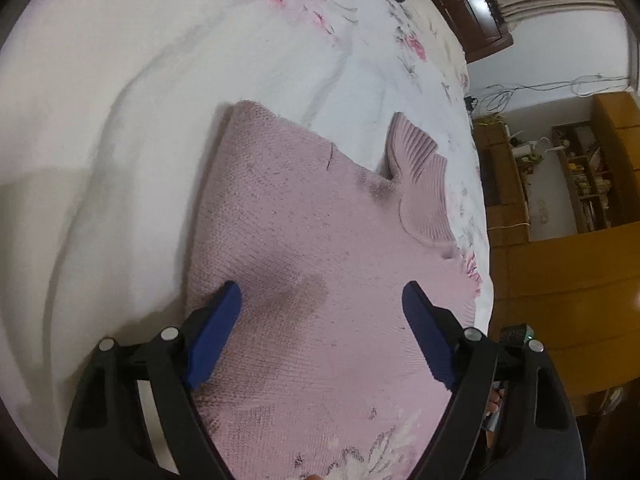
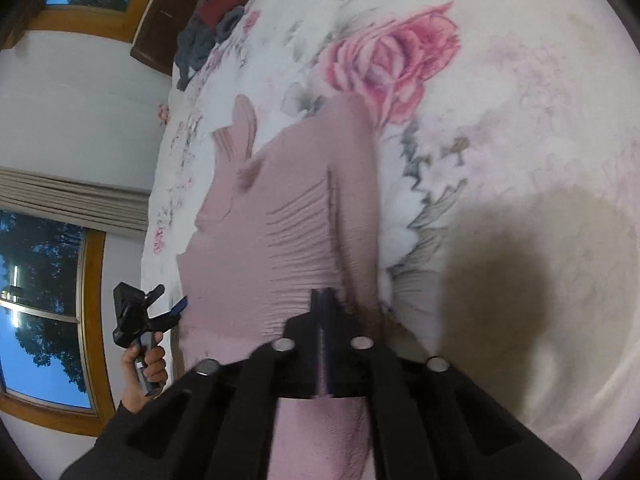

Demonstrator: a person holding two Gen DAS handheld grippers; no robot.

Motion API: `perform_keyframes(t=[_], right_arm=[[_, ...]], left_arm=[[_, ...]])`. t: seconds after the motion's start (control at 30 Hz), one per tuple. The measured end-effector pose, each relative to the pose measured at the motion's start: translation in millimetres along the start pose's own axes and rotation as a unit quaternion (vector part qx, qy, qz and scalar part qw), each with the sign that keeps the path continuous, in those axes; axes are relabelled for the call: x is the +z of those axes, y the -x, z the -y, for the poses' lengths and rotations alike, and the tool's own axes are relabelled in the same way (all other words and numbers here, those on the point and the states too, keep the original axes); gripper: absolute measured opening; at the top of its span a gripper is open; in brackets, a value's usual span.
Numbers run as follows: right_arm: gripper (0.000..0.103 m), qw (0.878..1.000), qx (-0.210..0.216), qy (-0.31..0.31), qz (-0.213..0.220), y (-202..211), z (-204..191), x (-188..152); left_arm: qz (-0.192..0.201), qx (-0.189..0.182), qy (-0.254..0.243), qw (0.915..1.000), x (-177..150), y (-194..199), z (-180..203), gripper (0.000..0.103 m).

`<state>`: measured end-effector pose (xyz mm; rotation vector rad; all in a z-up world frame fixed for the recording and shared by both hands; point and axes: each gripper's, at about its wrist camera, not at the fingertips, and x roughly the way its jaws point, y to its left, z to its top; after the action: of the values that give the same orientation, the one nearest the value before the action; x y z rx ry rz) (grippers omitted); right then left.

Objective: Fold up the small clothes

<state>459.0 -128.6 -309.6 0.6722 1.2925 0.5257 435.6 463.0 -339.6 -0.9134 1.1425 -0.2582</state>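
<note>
Right hand-held gripper (image 2: 322,300) clamped on pink knit sweater (image 1: 312,248), left hand-held gripper (image 1: 322,304) spread apart above it; fold step in progress.

Sweater lies on the floral bedsheet (image 1: 120,100) near the bed edge, ribbed turtleneck collar (image 1: 424,172) at the far end. In the right wrist view the 2 fingers are together on a pinched ridge of knit, fabric puckering in lines toward the grip. In the left wrist view the 2 blue pads (image 1: 216,336) are wide apart and hold nothing; I cannot tell if they touch the cloth. Likely step: folding 1 side over the body. Next move probably calls for carrying the pinched edge across and the left gripper pinning or grabbing the near hem. Pile of dark clothes (image 2: 212,20) sits well apart at the far end of the bed.
</note>
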Motion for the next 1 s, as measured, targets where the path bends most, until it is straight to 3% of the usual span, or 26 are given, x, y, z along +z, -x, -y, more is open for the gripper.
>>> perform_keyframes(t=[0.07,0.13,0.17,0.2,0.23,0.37,0.5,0.6,0.8,0.93,1.0], right_arm=[[0.014,0.999,0.027,0.01,0.022,11.3,-10.7,3.6],[0.022,0.999,0.022,0.013,0.027,12.9,-12.6,8.6],[0.019,1.0,-0.011,0.011,0.008,4.4,-9.2,13.7],[0.007,0.999,-0.032,0.014,-0.009,-1.8,-7.0,17.9],[0.006,0.999,-0.047,0.021,-0.018,-3.3,-9.0,24.6],[0.017,0.998,-0.016,0.053,0.003,2.1,-43.9,54.4],[0.032,0.998,0.005,0.062,0.012,-33.9,-86.4,102.1],[0.033,0.998,-0.003,0.066,0.006,-73.2,-105.6,134.8],[0.038,0.996,-0.032,0.084,0.01,-129.3,-121.2,170.4],[0.044,0.996,-0.039,0.075,0.013,-147.6,-112.6,186.2],[0.046,0.997,-0.04,0.069,0.01,-157.8,-109.7,192.5]], left_arm=[[0.003,-0.003,-0.01,0.9999,1.9,4.8,5.7,0.082],[0.001,0.011,-0.034,0.9994,4.9,6.5,12.5,0.083],[-0.004,0.015,-0.031,0.9994,9.0,5.0,13.1,0.083],[-0.005,0.017,-0.033,0.9993,13.6,4.7,15.6,0.082],[-0.004,0.023,-0.042,0.9989,20.1,4.7,22.1,0.082],[0.0,0.018,-0.089,0.9959,57.1,-9.3,62.3,0.082],[-0.008,0.0,-0.108,0.9941,100.7,-57.1,102.2,0.083],[-0.018,0.005,-0.126,0.9918,123.7,-100.3,121.5,0.082],[-0.039,0.033,-0.14,0.9889,148.6,-163.5,123.3,0.062],[-0.037,0.027,-0.147,0.988,160.3,-180.3,122.1,0.058],[-0.032,0.028,-0.15,0.9878,163.8,-180.8,121.9,0.049]])
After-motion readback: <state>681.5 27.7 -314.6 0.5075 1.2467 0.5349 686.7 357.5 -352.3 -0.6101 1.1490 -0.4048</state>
